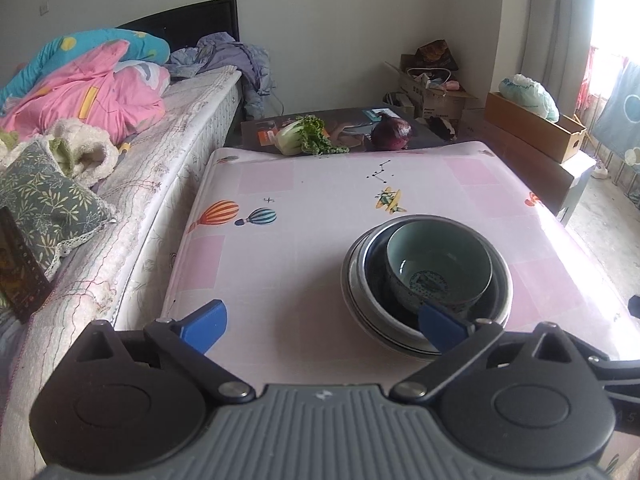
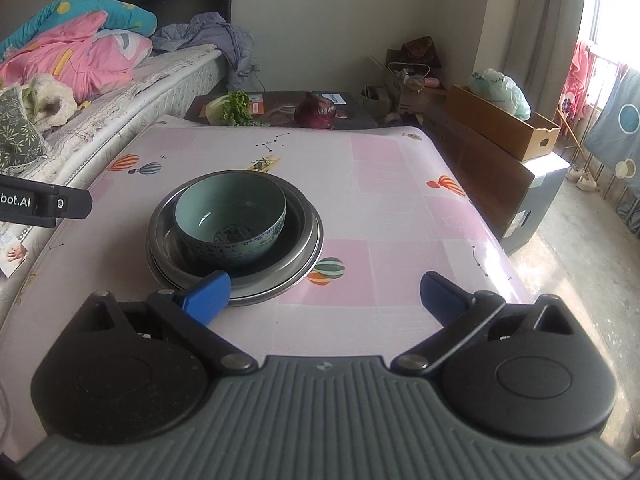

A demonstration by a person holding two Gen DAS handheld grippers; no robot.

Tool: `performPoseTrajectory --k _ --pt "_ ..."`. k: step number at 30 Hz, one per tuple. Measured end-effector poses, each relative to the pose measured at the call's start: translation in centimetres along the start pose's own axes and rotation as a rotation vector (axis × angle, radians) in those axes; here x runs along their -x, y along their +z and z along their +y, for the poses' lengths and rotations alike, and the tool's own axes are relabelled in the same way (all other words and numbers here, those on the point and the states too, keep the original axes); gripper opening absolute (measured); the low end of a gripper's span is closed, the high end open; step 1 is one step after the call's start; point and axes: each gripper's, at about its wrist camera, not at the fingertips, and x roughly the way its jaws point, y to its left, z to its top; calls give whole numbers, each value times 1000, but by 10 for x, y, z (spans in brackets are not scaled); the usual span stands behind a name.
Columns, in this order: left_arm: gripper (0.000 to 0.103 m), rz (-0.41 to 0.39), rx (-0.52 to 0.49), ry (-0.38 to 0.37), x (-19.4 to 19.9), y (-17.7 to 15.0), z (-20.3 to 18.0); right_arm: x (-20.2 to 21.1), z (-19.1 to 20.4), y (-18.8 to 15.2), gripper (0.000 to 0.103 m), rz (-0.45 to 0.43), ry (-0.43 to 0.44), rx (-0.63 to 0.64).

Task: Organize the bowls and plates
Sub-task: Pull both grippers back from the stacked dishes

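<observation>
A teal ceramic bowl (image 1: 436,256) (image 2: 228,208) sits inside a stack of shallow steel dishes (image 1: 354,276) (image 2: 306,224) on the pink tablecloth (image 1: 300,184) (image 2: 380,168). My left gripper (image 1: 322,328) is open and holds nothing. It hovers to the near left of the stack, and its right fingertip (image 1: 440,330) overlaps the stack's near rim in the picture. My right gripper (image 2: 325,296) is open and empty at the near right of the stack, its left fingertip (image 2: 206,296) over the near rim. The left gripper's black body (image 2: 44,204) shows at the left edge of the right wrist view.
A bed (image 1: 132,184) with quilts and pillows runs along the table's left side. Beyond the far edge, a green cabbage (image 1: 304,136) (image 2: 236,110) and a purple cabbage (image 1: 392,132) (image 2: 316,114) lie on a dark board. Cardboard boxes (image 2: 504,124) and a cabinet stand to the right.
</observation>
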Motion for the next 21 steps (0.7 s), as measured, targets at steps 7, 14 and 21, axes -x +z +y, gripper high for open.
performPoseTrajectory --k 7,14,21 --pt "103 95 58 -52 -6 -17 16 -21 -1 -1 102 95 -1 -95" --pt "103 116 26 -32 -14 -24 14 -34 3 -6 102 141 -20 -68" --pt "103 146 0 -5 -24 -27 5 -38 -2 -4 102 169 0 -99"
